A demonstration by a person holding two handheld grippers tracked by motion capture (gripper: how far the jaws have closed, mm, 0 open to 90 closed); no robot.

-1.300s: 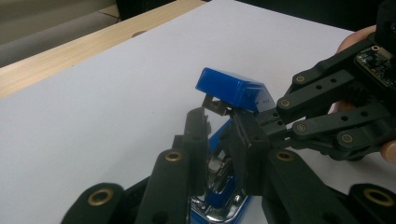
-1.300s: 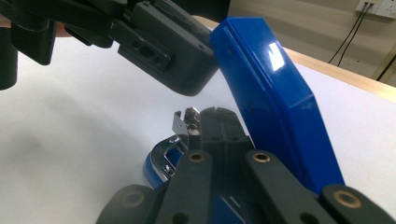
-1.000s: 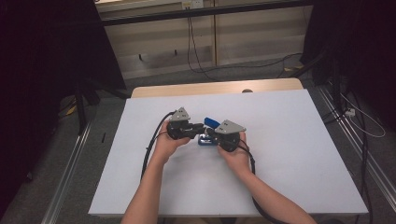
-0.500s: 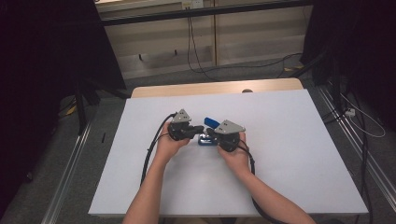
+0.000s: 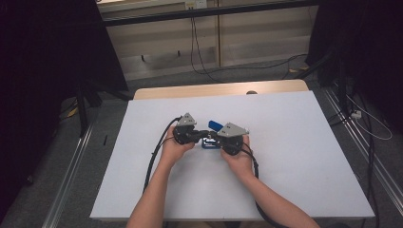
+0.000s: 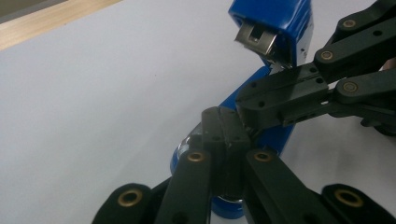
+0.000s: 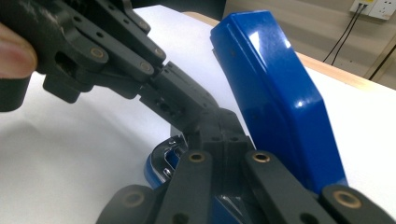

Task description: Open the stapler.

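Mid-table on the white sheet point(image 5: 294, 156), a blue stapler point(image 5: 210, 136) sits between the two grippers, its top arm swung up and open point(image 7: 275, 98), base flat on the sheet point(image 6: 224, 205). Left gripper point(image 5: 198, 135) comes in from the left, right gripper point(image 5: 212, 138) from the right, tips meeting right over the stapler base. Left gripper view: its own jaws have just been closing and now stand fully together, pads touching, tips down at the metal part of the stapler base; can't tell if anything thin is pinched between them. Right gripper's jaws cross in from the right side of that view, also closed, tips touching the left gripper's tips. Right gripper view: its jaws are pressed together just in front of the raised blue arm, over the chrome front end of the base point(image 7: 163, 151); nothing visible between the pads. Wooden table edge point(image 5: 190, 90) shows beyond the sheet. Both hands point(image 5: 173, 149) wrap the gripper bodies, cables point(image 5: 154, 156) trailing back toward the person.
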